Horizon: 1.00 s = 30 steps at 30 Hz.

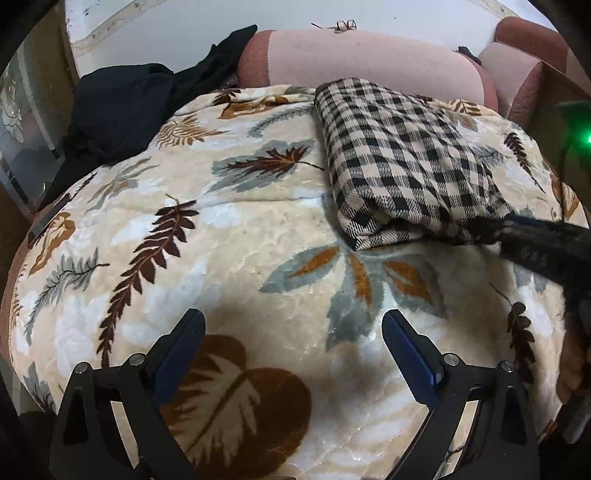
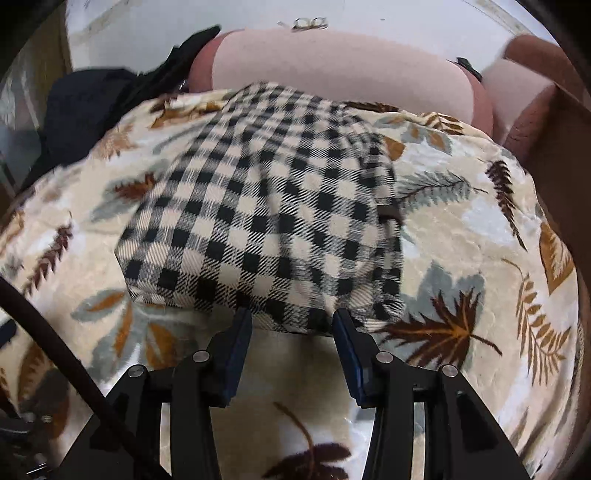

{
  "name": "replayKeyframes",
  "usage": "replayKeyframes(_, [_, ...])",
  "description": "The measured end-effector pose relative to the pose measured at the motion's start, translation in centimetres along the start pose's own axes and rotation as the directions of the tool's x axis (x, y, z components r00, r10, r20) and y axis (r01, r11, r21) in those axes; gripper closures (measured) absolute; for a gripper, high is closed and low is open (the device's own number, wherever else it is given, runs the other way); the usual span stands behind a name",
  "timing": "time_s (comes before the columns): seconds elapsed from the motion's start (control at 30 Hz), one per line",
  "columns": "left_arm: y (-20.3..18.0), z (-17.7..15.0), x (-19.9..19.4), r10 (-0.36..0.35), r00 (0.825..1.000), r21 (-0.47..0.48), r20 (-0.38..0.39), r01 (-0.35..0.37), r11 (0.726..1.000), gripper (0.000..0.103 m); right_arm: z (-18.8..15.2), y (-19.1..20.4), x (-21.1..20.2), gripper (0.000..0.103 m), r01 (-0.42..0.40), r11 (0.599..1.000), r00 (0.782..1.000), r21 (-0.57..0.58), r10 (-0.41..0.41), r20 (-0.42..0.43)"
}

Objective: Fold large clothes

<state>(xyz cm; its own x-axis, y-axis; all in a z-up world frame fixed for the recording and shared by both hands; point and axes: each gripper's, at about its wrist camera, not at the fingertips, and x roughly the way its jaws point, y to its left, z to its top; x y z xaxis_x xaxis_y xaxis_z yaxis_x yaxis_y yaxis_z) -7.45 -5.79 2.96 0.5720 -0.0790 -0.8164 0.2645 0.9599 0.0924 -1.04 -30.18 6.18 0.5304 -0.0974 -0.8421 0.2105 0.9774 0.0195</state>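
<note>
A black-and-cream checked garment (image 1: 402,162) lies folded into a thick rectangle on a leaf-print blanket (image 1: 236,236); it also shows in the right wrist view (image 2: 266,229). My left gripper (image 1: 293,325) is open wide and empty, above bare blanket, below and left of the garment. My right gripper (image 2: 291,319) is open with its fingertips at the garment's near folded edge, not closed on it. In the left wrist view the right gripper's dark body (image 1: 546,243) reaches in from the right at the garment's near corner.
A pile of black clothes (image 1: 122,107) lies at the blanket's far left. A pink cushion (image 1: 369,59) and a sofa arm (image 1: 524,74) stand behind. Eyeglasses (image 1: 345,25) rest on top of the cushion. A dark cable (image 2: 74,365) crosses the lower left of the right wrist view.
</note>
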Motion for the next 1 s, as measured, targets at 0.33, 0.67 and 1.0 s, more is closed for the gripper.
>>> replayKeyframes(0.33, [-0.5, 1.1, 0.0, -0.018, 0.999, -0.019, 0.030, 0.019, 1.000, 0.006, -0.2, -0.5, -1.7, 0.049, 0.046, 0.999, 0.997, 0.027, -0.047, 0.057])
replayKeyframes(0.67, [-0.1, 1.7, 0.6, -0.011, 0.999, -0.032, 0.045, 0.013, 0.999, 0.006, -1.6, 1.3, -2.4, 0.043, 0.080, 0.997, 0.995, 0.001, -0.080, 0.060])
replayKeyframes(1.0, [0.7, 1.2, -2.1, 0.009, 0.992, -0.041, 0.126, -0.004, 0.999, 0.006, -3.8, 2.3, -3.7, 0.043, 0.097, 0.993, 0.995, 0.063, -0.099, 0.034])
